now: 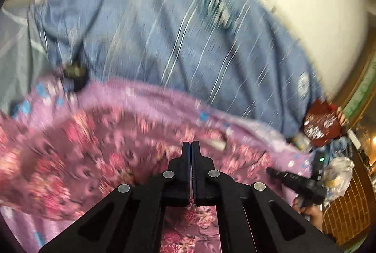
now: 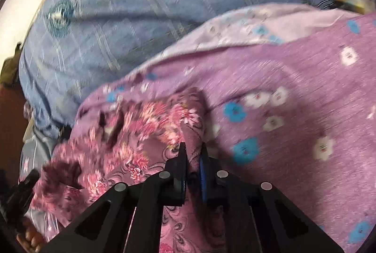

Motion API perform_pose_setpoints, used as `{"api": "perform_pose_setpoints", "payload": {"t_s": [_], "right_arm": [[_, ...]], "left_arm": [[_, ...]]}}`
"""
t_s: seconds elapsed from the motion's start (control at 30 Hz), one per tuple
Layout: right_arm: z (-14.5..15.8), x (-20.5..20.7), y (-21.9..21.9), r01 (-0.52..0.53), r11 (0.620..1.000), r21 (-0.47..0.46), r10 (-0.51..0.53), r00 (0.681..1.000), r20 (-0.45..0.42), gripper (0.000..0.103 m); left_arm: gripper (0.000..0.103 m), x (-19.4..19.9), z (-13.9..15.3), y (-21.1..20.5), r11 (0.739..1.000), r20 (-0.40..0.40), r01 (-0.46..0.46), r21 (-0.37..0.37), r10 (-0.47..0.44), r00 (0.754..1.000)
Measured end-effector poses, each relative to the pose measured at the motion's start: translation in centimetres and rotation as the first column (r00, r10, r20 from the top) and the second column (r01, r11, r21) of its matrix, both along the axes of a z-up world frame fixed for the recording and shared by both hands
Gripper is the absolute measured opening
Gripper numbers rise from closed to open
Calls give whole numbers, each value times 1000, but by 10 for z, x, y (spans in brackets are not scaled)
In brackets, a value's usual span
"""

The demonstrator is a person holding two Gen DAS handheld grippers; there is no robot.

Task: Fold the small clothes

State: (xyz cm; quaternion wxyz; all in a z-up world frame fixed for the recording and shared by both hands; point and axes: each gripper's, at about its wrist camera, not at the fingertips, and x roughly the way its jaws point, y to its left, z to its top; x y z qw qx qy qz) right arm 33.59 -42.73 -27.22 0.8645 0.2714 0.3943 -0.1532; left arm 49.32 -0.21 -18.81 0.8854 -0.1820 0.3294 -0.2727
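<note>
A pink floral garment (image 2: 145, 135) lies rumpled on the bed's lilac flowered sheet (image 2: 293, 93). The right gripper (image 2: 192, 149) pinches a raised fold of it; the left gripper (image 1: 190, 146) has its jaws closed on nothing. A thin pinch could slip, spoiling the fold.

Both tools, left (image 1: 190, 143) and right (image 2: 193, 147), are seen as matt black plastic with dull metal rivets. The garment (image 2: 150, 126) is soft printed cloth; the sheet (image 2: 293, 79) and quilt (image 1: 188, 30) are matt woven cloth.
</note>
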Motion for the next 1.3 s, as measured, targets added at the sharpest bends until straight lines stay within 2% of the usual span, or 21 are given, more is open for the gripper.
{"api": "perform_pose_setpoints", "payload": {"t_s": [0.1,0.2,0.23,0.3,0.33,0.43,0.53,0.6,0.67,0.7,0.73,0.8,0.93,1.03,1.07,1.1,1.13,1.17,1.23,1.27,1.3], "right_arm": [[-4,-3,-7,51,998,-24,-52,999,-18,8],[-13,-2,-8,83,996,-45,-85,995,-55,8],[-13,-2,-7,90,994,-61,-93,994,-53,8],[-11,-1,-5,105,990,-92,-110,993,-50,10],[-11,-1,-6,103,991,-86,-108,992,-58,10],[-8,-3,-3,116,990,-83,-120,992,-45,16],[-2,-7,-1,111,987,-114,-116,993,-35,16],[2,-10,0,120,985,-125,-124,992,-24,16],[7,-14,0,131,983,-126,-133,991,-3,16],[12,-16,1,136,982,-128,-135,991,15,16],[15,-17,2,137,982,-132,-135,991,27,16],[22,-20,5,140,978,-151,-134,990,53,15],[32,-24,9,144,973,-179,-128,987,98,13],[35,-24,12,142,974,-178,-122,986,118,13],[35,-23,15,137,974,-178,-117,986,118,13],[35,-21,19,125,976,-179,-105,988,117,13],[35,-20,23,109,977,-181,-90,989,113,13],[35,-18,29,89,978,-188,-69,992,110,13],[35,-16,41,43,980,-194,-23,994,105,17],[34,-15,45,22,981,-193,-2,995,102,17],[34,-14,49,-6,983,-185,25,995,98,17]], "left_arm": [[0,-10,0,14,990,37,-102,100,99,994],[12,0,-20,6,943,-16,-160,292,172,985],[20,3,-26,2,933,-33,-150,326,170,985],[46,9,-35,-8,938,-67,-96,332,125,990],[72,13,-41,-13,952,-117,-44,303,82,990],[70,27,-54,-12,990,-263,41,134,-4,965],[69,37,-70,-2,994,-400,79,-77,-104,911],[54,39,-72,6,987,-394,58,-147,-112,912],[14,45,-78,3,981,-421,71,-178,-141,896],[13,47,-81,1,978,-437,69,-196,-150,887],[10,51,-87,-5,977,-446,60,-204,-147,883],[5,61,-92,-10,981,-423,36,-189,-115,899],[3,34,-60,-13,989,-299,12,-151,-57,952],[5,-19,-21,-11,996,-214,-84,-16,79,974],[6,-40,-7,-15,986,-167,-145,77,156,974],[9,-60,7,-18,950,-96,-227,213,251,963],[22,-74,14,-24,906,-38,-287,312,313,949],[57,-91,20,-27,843,33,-353,405,373,927],[93,-106,18,-22,826,48,-359,434,377,925],[92,-114,16,-16,821,47,-361,442,381,923],[92,-117,11,-11,798,42,-377,470,406,913]]}}
